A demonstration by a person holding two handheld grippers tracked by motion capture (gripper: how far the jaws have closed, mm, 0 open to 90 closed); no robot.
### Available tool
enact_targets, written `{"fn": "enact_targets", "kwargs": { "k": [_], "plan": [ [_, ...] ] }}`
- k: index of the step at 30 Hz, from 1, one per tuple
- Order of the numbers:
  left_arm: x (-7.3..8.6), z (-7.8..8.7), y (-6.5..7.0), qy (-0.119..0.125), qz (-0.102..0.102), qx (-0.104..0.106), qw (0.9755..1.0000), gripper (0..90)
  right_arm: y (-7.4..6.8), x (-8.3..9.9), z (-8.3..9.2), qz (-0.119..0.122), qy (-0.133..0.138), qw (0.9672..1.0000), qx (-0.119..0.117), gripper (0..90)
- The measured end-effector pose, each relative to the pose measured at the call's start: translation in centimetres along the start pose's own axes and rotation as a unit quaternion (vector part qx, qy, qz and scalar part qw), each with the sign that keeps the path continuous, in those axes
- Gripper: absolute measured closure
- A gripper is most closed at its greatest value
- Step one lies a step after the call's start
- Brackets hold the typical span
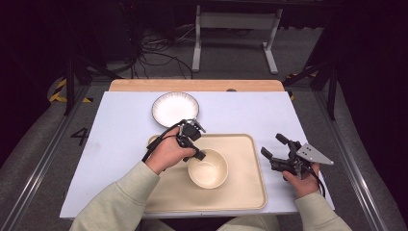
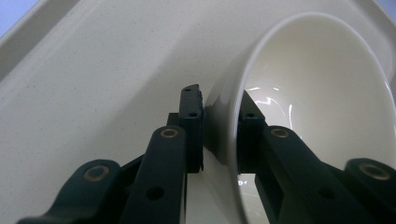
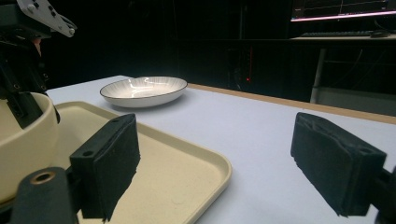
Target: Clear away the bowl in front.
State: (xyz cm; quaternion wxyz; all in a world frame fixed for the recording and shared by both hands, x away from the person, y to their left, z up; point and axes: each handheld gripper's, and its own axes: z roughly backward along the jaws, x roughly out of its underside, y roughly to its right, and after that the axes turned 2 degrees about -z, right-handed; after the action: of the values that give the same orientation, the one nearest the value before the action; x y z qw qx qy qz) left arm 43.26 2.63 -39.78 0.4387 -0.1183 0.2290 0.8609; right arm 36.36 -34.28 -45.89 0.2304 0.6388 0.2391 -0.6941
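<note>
Down on the cream tray [image 1: 240, 192], the cream bowl [image 1: 208, 168] sits near its middle. Gripped by the person's left hand [image 1: 166, 153], the left gripper [image 1: 198, 155] pinches the bowl's left rim, 1 jaw outside the wall and 1 inside, narrow around it. Off the tray's right edge, the right gripper [image 1: 274, 147] hovers over the counter [image 1: 115, 134] with its jaws spread wide, nothing between them. A white plate [image 1: 175, 108] lies beyond the tray's far edge.
</note>
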Motion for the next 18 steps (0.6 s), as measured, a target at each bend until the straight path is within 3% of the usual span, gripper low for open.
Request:
{"fn": "enact_targets", "kwargs": {
  "k": [13, 18],
  "plan": [
    [0.21, -0.39, -0.16, -0.01, 0.001, -0.011, 0.9999, 69.7, 0.0, 0.0, 0.0, 0.0, -0.001, 1.0, 0.001, 15.4],
    [0.24, 0.1, -0.37, 0.014, 0.007, -0.008, 0.9998, 63.5, 0.0, 0.0, 0.0, 0.0, -0.001, 1.0, 0.001, 15.4]
  ]
}}
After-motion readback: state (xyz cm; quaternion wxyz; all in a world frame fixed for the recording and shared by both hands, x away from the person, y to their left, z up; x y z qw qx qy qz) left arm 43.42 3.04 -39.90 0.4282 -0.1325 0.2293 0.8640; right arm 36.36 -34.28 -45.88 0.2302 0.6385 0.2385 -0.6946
